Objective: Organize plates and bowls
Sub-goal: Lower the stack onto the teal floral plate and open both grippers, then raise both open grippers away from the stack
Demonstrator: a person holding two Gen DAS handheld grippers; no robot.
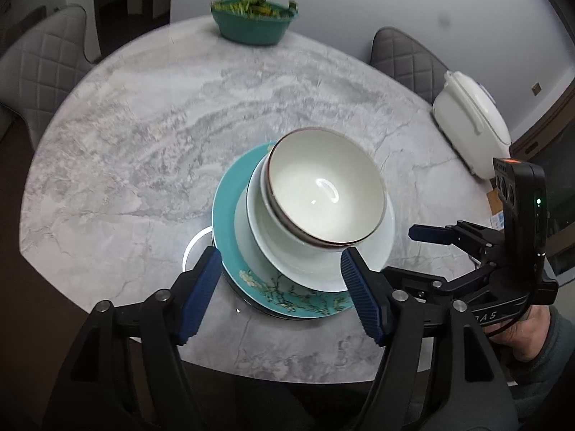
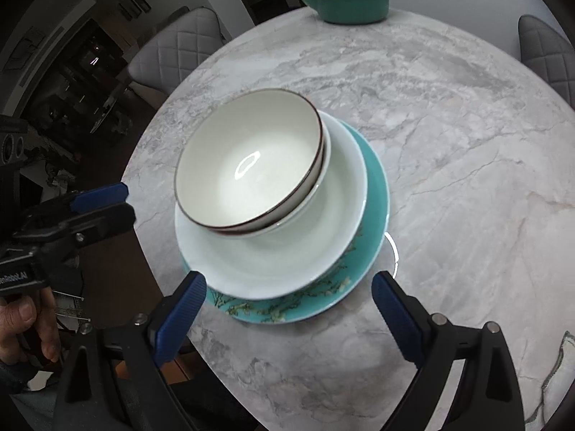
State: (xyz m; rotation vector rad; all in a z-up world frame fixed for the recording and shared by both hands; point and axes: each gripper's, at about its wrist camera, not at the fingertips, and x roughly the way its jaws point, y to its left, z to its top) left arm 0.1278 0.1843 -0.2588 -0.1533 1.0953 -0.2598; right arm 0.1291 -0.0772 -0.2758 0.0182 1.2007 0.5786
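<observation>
Stack: 1 teal plate [image 1: 230, 222] with a blossom-branch pattern at the bottom, a white plate [image 1: 363, 262] on it, and 2 nested white bowls on top.
Top bowl [image 1: 323, 186]: glossy white inside, thin dark rim, sitting tilted in the lower bowl [image 2: 321, 176].
Place: near the front of the grey marble table [image 1: 143, 165].
Left gripper [image 1: 280, 287]: jaws spread apart, empty, just before the stack.
Right gripper [image 2: 287, 309]: jaws spread apart, empty, beside the stack.
Far edge: teal basin [image 1: 253, 21] of greens.
</observation>
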